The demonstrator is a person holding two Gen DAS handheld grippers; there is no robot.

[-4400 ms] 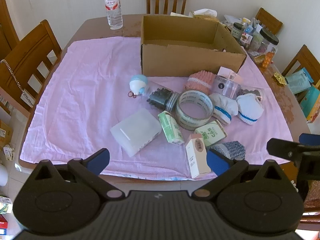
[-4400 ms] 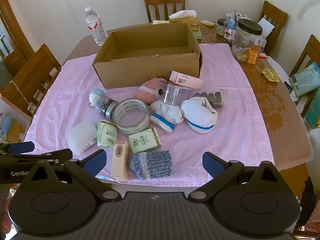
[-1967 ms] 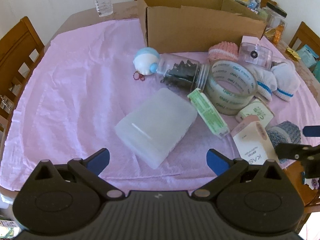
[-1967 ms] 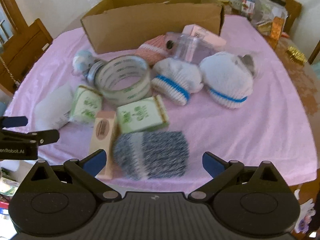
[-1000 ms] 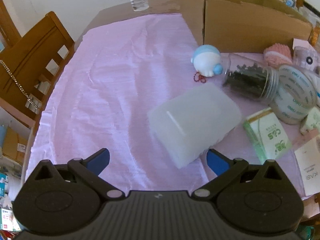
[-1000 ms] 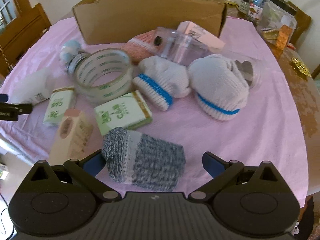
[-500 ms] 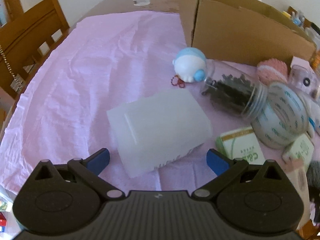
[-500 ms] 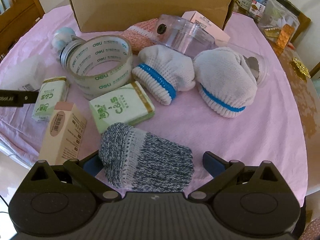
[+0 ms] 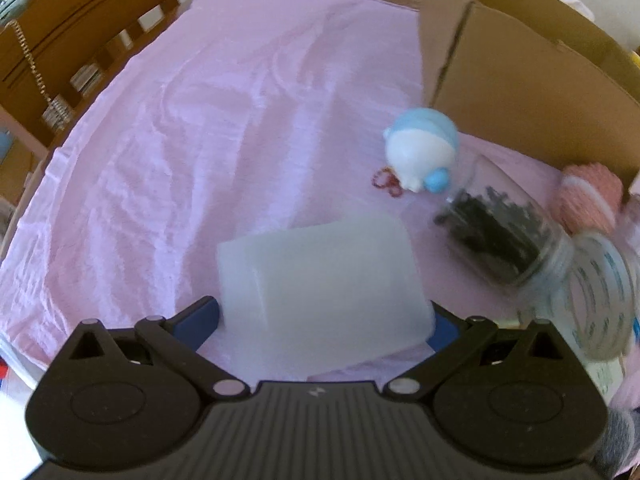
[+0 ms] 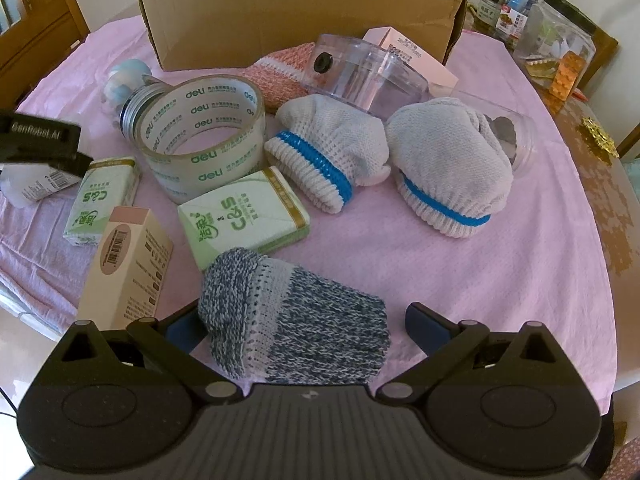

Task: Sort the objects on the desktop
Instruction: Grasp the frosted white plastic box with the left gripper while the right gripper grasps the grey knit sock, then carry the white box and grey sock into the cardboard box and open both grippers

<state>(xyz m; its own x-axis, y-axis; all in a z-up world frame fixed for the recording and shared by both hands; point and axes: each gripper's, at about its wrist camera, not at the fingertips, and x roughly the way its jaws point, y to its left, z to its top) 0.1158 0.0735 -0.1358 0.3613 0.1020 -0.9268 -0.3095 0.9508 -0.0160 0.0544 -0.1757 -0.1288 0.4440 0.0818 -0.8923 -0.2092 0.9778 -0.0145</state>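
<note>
Left wrist view: the left claw [image 9: 326, 322] stands wide astride the frosted box [image 9: 324, 280] near the desk's front edge; contact appears absent, though blur limits certainty. Close squarely across its short sides; its long axis runs crosswise. Right wrist view: the right claw [image 10: 300, 326] is wide around the grey sock [image 10: 294, 322] at the front edge, cuff pointing left.

Each gripper [image 9: 326, 322] [image 10: 296, 326] has a black ribbed body, 2 black linkage arms with silver pivot screws, and blue fingertip pads [image 9: 198, 320].

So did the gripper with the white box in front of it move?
Yes. The left gripper came down and forward toward the cardboard box; its open fingers now sit on either side of the white box.
</note>
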